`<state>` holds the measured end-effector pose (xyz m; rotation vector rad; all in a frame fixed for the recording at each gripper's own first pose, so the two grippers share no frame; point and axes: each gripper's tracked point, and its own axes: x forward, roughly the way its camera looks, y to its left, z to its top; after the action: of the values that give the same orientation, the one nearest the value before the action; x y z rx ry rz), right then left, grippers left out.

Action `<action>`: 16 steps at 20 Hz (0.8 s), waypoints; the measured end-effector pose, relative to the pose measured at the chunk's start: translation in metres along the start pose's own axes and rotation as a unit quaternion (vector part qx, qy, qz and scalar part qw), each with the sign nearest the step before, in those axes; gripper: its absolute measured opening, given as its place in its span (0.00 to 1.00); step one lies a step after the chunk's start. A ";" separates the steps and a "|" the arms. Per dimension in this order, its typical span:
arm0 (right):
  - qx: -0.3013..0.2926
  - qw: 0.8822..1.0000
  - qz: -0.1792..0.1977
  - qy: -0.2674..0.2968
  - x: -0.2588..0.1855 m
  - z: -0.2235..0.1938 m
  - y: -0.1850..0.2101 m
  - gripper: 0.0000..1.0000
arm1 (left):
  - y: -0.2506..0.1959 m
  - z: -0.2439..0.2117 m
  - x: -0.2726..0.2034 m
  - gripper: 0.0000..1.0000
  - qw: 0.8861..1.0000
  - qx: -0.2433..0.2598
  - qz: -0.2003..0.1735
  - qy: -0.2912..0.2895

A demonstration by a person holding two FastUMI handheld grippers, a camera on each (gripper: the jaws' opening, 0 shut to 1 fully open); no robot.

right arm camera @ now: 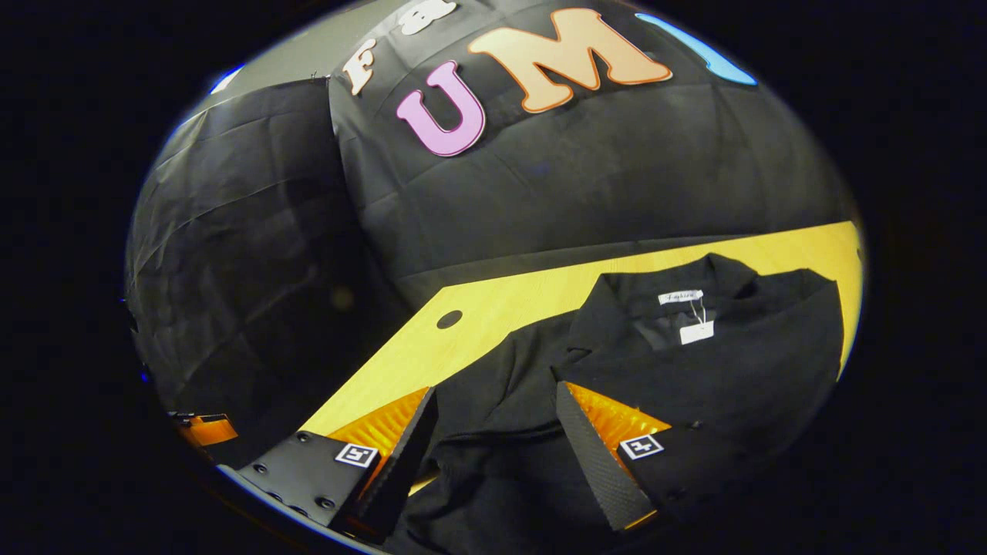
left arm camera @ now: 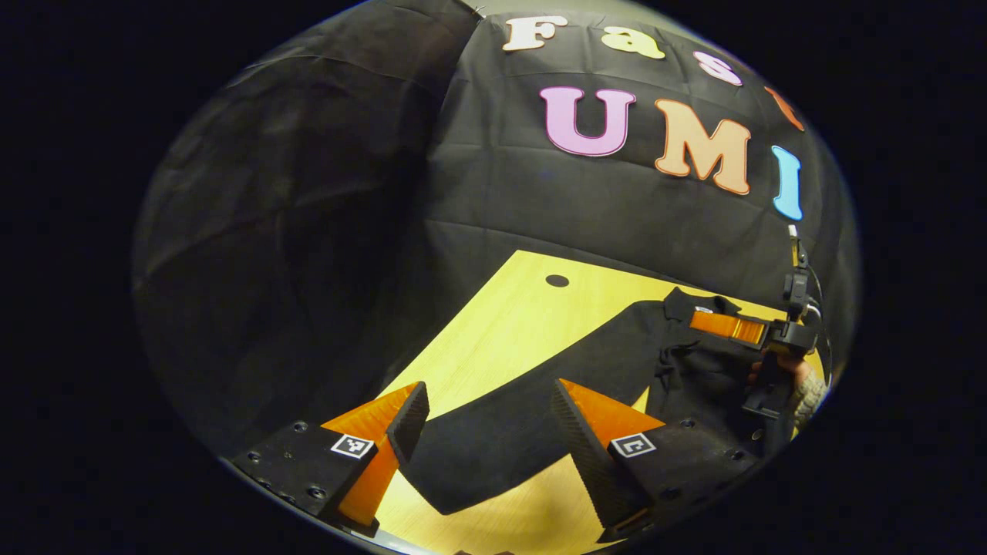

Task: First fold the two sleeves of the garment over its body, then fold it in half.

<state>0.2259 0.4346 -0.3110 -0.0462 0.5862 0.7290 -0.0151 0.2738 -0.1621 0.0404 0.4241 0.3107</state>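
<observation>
1. Lying on the wooden bench (left arm camera: 509, 324), the black garment (right arm camera: 694, 370) has one sleeve (left arm camera: 493, 432) stretched out flat.
2. Left gripper (left arm camera: 490, 432) hovers over that sleeve, jaws wide apart, holding nothing.
3. Right gripper (right arm camera: 497, 439) hangs above the garment's body, jaws wide, gripping nothing.

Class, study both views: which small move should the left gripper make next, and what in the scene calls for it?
Probably lower the open left gripper and close on the black garment's outstretched sleeve, which lies flat on the yellow wooden table between its fingers, not yet folded over the body.
</observation>
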 end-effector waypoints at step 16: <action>-0.097 0.957 -0.216 -0.165 -0.239 0.117 -0.141 0.93 | 0.056 -0.110 0.000 0.96 0.986 -0.049 0.116 0.109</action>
<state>0.2313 0.2096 -0.1115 -0.2243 0.1701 0.3519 -0.0766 0.3240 -0.2568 -0.0414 0.6221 0.5683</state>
